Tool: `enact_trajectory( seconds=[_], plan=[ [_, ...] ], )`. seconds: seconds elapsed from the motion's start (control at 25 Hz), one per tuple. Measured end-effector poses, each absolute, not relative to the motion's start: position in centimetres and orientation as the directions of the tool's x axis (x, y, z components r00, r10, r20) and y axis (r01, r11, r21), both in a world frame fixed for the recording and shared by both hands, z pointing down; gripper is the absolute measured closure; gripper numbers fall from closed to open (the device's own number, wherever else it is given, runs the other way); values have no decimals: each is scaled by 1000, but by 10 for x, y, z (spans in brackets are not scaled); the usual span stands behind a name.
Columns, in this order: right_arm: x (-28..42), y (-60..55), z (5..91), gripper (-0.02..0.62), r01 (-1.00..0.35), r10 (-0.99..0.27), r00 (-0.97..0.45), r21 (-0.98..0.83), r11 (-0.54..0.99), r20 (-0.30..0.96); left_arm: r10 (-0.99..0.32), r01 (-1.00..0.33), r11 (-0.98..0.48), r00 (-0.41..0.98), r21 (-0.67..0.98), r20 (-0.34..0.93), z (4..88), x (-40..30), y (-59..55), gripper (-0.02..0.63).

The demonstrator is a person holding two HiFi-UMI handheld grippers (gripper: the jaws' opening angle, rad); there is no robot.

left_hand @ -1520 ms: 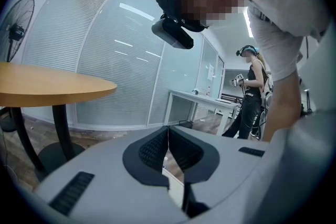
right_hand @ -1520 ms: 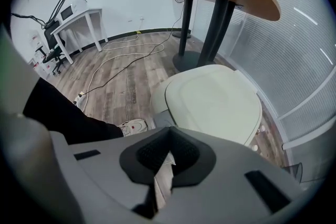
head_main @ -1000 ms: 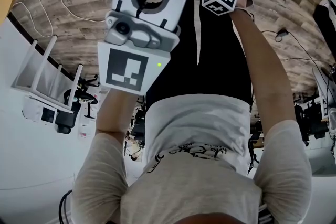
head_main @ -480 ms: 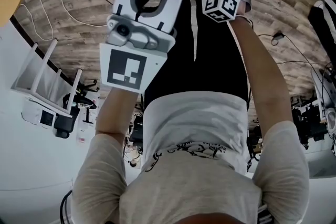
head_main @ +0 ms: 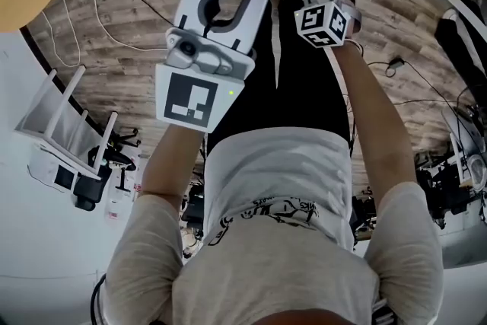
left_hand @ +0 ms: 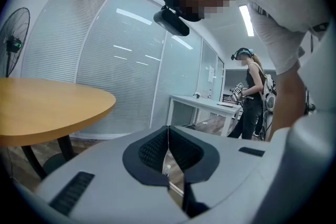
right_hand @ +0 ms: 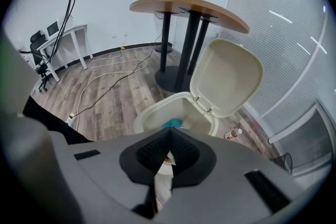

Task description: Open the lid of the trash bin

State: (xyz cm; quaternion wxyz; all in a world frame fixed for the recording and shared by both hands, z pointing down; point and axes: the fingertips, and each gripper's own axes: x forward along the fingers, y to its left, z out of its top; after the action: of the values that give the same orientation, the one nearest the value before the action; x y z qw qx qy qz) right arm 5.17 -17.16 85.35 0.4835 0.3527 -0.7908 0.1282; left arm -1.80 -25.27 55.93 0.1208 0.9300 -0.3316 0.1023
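trash bin [right_hand: 143, 117]: just ahead of and below our right gripper [right_hand: 169, 132], with its lid [right_hand: 228, 77] already tipped back on the hinge, so we judge the task done.
right gripper: jaws together, empty, hanging clear of the opening.
left gripper [left_hand: 168, 129]: jaws together, empty, aimed away from the bin, idle.

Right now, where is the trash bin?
In the right gripper view, the trash bin stands mid-frame on the wood floor just ahead of the right gripper, its lid raised, beside the pedestal of the round table.

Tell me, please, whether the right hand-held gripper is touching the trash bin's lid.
Apart. The right gripper view shows the lid standing open beyond the right hand-held gripper, with the bin rim between them.
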Motion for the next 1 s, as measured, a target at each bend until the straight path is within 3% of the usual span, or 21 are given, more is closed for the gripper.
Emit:
enact_trajectory(
  seconds=[1.0],
  plan=[
    [73,-217,593,588,-853,-682,-371,58,518,630,-632,-667,-736,737,113,239,449,-29,-244,586]
  ],
)
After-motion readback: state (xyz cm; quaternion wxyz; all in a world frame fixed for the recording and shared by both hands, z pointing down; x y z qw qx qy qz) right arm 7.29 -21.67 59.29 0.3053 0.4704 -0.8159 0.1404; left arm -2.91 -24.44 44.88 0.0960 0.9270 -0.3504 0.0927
